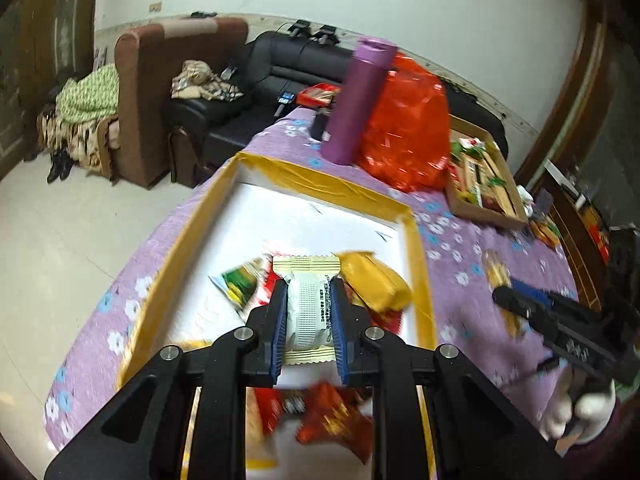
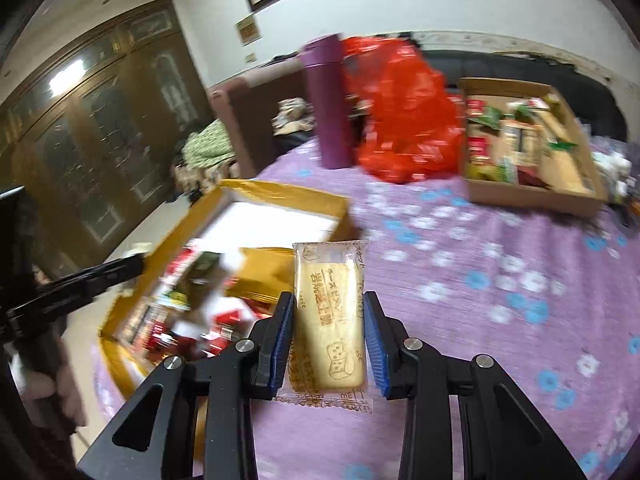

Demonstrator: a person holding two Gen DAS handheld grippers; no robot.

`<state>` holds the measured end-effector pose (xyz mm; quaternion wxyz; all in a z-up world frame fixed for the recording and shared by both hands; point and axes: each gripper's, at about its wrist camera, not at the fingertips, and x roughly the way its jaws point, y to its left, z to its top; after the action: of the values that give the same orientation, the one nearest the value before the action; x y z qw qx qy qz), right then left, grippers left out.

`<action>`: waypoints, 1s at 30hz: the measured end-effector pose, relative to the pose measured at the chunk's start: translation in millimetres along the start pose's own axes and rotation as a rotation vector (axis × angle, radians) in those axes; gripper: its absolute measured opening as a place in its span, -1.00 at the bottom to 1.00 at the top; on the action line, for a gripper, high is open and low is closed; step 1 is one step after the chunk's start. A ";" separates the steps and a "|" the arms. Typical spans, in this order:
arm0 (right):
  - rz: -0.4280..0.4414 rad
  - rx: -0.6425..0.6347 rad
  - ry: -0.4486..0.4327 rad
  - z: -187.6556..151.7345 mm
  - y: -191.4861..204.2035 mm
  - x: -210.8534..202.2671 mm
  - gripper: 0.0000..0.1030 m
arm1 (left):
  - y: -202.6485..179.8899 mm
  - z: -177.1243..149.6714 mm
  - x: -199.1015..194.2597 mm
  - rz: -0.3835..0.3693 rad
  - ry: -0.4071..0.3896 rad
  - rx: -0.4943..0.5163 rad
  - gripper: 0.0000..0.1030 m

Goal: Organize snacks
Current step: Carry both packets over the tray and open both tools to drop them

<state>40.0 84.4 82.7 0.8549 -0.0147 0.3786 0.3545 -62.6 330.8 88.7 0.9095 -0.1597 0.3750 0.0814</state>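
My left gripper [image 1: 307, 284] is shut on a white snack packet [image 1: 306, 308] and holds it above the yellow-rimmed white tray [image 1: 320, 184], which holds several snack packs such as a yellow one [image 1: 376, 284]. My right gripper [image 2: 330, 300] is shut on a clear-wrapped biscuit packet [image 2: 329, 320] above the purple flowered tablecloth, just right of the same tray [image 2: 280, 196]. The right gripper also shows in the left wrist view [image 1: 516, 300], to the right of the tray.
A purple bottle [image 1: 360, 100] and a red plastic bag [image 1: 408, 128] stand beyond the tray. A cardboard box [image 2: 532, 196] of mixed snacks sits at the far right. A black sofa [image 1: 256, 96] and a brown armchair [image 1: 160, 92] lie past the table's edge.
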 end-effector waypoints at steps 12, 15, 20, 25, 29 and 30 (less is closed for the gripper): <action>0.096 0.074 0.162 32.1 38.8 95.9 -0.34 | 36.0 27.1 51.3 0.025 0.075 -0.059 -0.65; 0.104 0.103 0.185 33.9 39.6 116.0 -0.34 | 39.4 27.5 65.8 0.024 0.100 -0.074 -0.65; 0.121 0.120 0.188 46.7 45.1 135.5 -0.34 | 47.3 26.7 74.6 -0.001 0.117 -0.130 -0.60; 0.197 0.190 0.165 52.7 44.2 144.4 -0.25 | 46.3 22.3 60.9 -0.007 0.088 -0.130 -0.46; 0.198 0.169 0.136 51.2 45.8 131.7 -0.19 | 41.3 16.0 38.4 -0.002 0.039 -0.121 -0.29; 0.195 0.161 0.131 49.8 45.6 126.3 -0.19 | 39.1 14.1 34.0 0.004 0.028 -0.115 -0.28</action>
<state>102.0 208.3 46.3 0.7883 0.0679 0.4605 0.4024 -39.9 373.4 65.1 0.8934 -0.2119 0.3827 0.1023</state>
